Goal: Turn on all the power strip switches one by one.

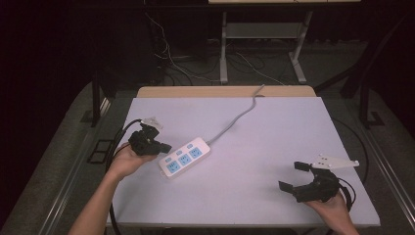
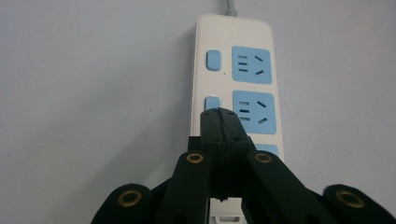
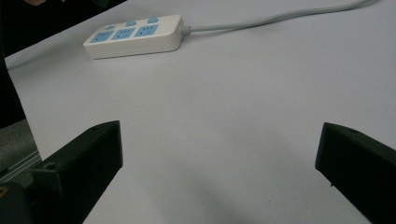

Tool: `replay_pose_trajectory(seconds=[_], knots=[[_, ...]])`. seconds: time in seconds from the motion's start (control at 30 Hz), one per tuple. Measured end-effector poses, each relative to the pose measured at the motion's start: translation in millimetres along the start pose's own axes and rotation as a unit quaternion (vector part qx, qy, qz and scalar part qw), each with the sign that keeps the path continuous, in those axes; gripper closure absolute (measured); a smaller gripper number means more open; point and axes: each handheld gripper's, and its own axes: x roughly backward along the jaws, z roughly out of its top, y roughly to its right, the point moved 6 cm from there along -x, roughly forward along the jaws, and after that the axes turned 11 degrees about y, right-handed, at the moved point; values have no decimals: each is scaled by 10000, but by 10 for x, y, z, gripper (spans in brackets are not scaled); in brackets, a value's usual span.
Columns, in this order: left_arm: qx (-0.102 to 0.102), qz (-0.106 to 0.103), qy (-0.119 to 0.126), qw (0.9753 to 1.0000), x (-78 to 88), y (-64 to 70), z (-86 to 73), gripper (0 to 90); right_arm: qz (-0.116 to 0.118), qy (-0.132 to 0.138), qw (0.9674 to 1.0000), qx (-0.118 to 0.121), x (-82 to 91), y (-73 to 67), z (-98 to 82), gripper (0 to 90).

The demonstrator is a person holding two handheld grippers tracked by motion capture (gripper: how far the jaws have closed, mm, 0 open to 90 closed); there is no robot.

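A white power strip (image 1: 185,157) with three blue sockets and small blue switches lies left of the table's middle, its grey cord (image 1: 235,120) running off the far edge. My left gripper (image 1: 165,146) hovers just left of the strip, jaws shut with nothing between them. Seen along those jaws, the closed tips (image 2: 223,117) hang over the power strip (image 2: 238,74) beside the middle switch (image 2: 211,102). My right gripper (image 1: 292,176) rests open near the front right corner, far from the strip. In the right gripper view the power strip (image 3: 135,36) lies far off beyond the spread jaws.
The pale table top (image 1: 264,142) has bare room between the strip and the right gripper. Black cables trail off the left edge (image 1: 120,142). A desk frame and loose wires stand on the floor behind the table (image 1: 230,54).
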Motion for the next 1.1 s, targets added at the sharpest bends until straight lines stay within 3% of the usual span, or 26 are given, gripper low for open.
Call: replay_pose_trajectory(seconds=[0.47, 1.1], knots=[[-59, -48, 16, 10000, -90, -9, 127, 897, -2, -32, 10000, 42, -2, -11, -5, 7], [-168, -71, -186, 9997, -287, 11, 127, 897, 12, -47, 9999, 104, -8, -25, -14, 7]])
